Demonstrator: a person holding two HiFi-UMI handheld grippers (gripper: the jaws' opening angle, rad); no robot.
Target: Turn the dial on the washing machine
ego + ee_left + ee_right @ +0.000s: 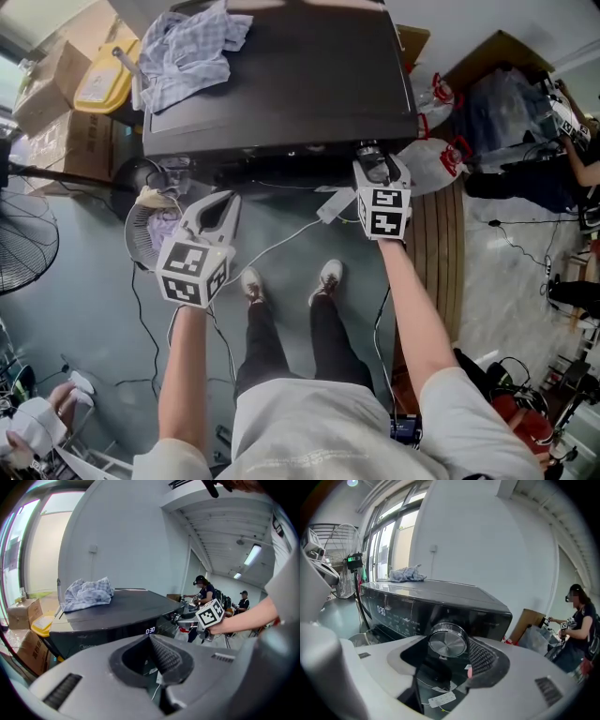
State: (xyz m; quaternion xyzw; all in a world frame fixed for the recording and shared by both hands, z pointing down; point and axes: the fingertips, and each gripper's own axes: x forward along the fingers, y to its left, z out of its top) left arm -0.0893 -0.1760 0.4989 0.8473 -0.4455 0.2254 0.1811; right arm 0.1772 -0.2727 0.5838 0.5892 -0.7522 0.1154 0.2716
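Black washing machine (281, 84): the front face can be reached from the grey floor (84, 328) before it. At the front right corner, the right gripper (375, 159) has its jaws against both sides of the silver round dial (448, 642), with no spare gap. The left gripper (225, 202) hangs clear of the front, left of centre, jaws together, nothing between.

Below the front left are a round white basket (131, 230) and a white cable (281, 242) trailing across the floor. The machine top is flat and bare except for a crumpled blue-white checked cloth (187, 47) at the back left.

On the right side, white jugs with red caps (433, 155) and a wooden slat pallet (441, 244) block the way. On the left side, a yellow bin (101, 80) and cardboard boxes (56, 84) are packed close.
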